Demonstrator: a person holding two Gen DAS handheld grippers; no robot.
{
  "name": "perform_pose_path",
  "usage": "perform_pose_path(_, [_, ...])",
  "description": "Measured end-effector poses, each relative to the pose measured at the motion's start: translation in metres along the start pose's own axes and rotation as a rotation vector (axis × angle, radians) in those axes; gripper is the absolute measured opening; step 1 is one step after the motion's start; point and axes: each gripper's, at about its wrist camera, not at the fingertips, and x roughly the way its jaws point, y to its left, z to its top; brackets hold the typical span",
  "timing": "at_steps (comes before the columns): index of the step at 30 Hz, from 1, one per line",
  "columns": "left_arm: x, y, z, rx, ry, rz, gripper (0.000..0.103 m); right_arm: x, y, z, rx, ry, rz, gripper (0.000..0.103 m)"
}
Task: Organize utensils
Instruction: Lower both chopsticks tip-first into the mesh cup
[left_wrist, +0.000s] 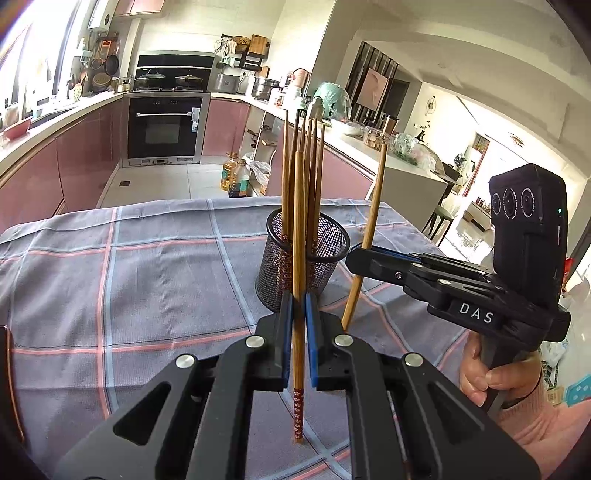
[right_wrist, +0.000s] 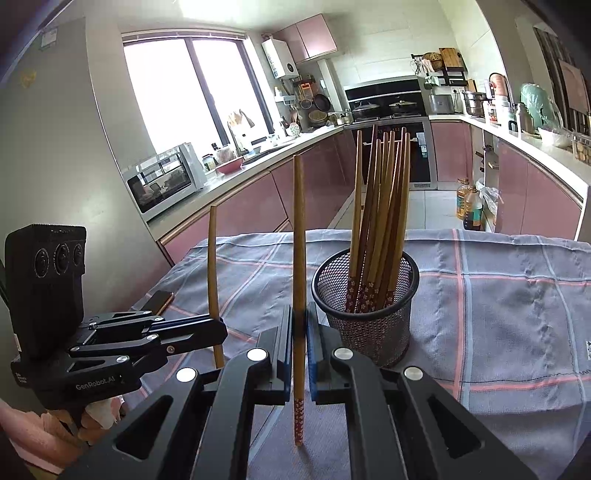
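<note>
The left gripper (left_wrist: 299, 314) is pinched onto a single wooden chopstick (left_wrist: 298, 280), which stands nearly upright between its blue pads (left_wrist: 285, 332), the red flower-patterned end hanging below the jaws and the plain tip rising above them. Just beyond this gripper's fingertips, slightly to the right, stands a black mesh holder (left_wrist: 295, 266) on a grey checked tablecloth (left_wrist: 129, 280), already carrying a bundle of chopsticks (left_wrist: 308, 177) that lean together. The right gripper (right_wrist: 300, 325) is likewise clamped on its own chopstick (right_wrist: 299, 258), held almost vertical with the patterned end down; from this gripper the mesh holder sits just ahead and to the right. Each gripper shows in the other's view: the right one reaches in from the right side beside the holder, gripped by a hand (left_wrist: 491, 373) in a pink sleeve (left_wrist: 535, 417). A phone (right_wrist: 159, 300) lies on the cloth's edge behind the left gripper.
</note>
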Motion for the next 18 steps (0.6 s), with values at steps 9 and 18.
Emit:
perform_pose_path(9, [-0.002, -0.003, 0.005, 0.004, -0.02, -0.002, 0.008, -0.005, 0.0, 0.005, -0.007, -0.025, -0.004, 0.006])
perform_pose_path(18, [-0.005, -0.002, 0.014, 0.006, -0.048, -0.006, 0.008, -0.012, -0.002, 0.014, -0.02, -0.055, -0.013, 0.006])
